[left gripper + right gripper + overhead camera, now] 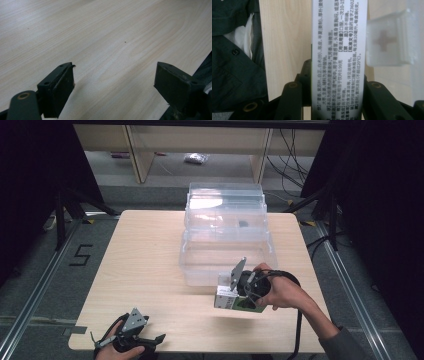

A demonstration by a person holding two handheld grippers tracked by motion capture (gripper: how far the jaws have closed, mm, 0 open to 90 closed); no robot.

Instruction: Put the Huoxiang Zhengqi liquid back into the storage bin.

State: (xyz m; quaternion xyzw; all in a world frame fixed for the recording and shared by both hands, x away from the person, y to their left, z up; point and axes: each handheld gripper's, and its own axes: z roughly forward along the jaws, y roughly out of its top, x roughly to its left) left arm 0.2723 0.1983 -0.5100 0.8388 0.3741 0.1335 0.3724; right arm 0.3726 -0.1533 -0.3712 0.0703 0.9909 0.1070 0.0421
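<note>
Holding a small box [235,300] clamped in the right gripper [239,292] mid-frame beside the clear bin [227,255], not yet inside; left gripper [113,85] gapes idle over the bench [145,265]

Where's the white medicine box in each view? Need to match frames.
High view: medicine box lower right of centre, held by the right gripper just in front of the clear bin.
Left gripper view: not in it.
Right gripper view: medicine box centre, upright between the jaws.
Shared landmark: pale wood table.
</note>
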